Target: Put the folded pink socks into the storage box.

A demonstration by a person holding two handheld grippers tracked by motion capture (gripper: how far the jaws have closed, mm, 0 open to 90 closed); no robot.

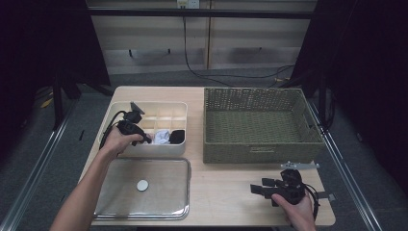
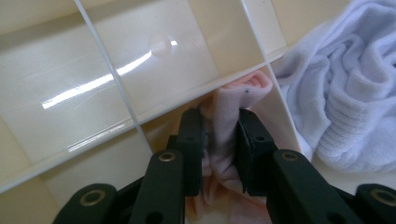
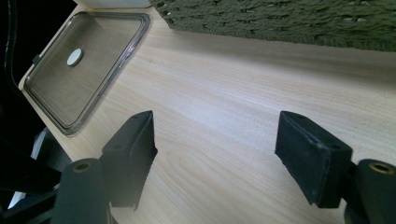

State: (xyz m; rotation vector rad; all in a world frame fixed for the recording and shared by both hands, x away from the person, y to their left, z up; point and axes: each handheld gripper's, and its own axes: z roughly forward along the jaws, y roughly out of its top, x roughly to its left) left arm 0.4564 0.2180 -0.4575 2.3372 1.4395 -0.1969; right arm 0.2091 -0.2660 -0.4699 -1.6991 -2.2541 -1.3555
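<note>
My left gripper [image 2: 220,117] reaches into a front compartment of a cream divided box [image 2: 154,70] and is shut on a pale pink cloth [image 2: 229,140] that stands folded between its pads. A white ribbed cloth [image 2: 345,93] fills the compartment beside it. In the high view the left gripper [image 1: 144,139] is at the box's [image 1: 120,108] front row, with the white cloth [image 1: 162,136] and a black item [image 1: 177,136] to its right. Near the table's front right, my right gripper [image 1: 257,188] is held open and points left. Its jaws [image 3: 215,135] stand wide apart over bare wood.
A clear lid [image 1: 159,202] with a white round knob [image 1: 142,185] lies flat in front of the box; the lid [image 3: 88,70] is ahead of the right gripper. A large woven green basket [image 1: 255,154] stands at the right rear, with bare wood in front of it.
</note>
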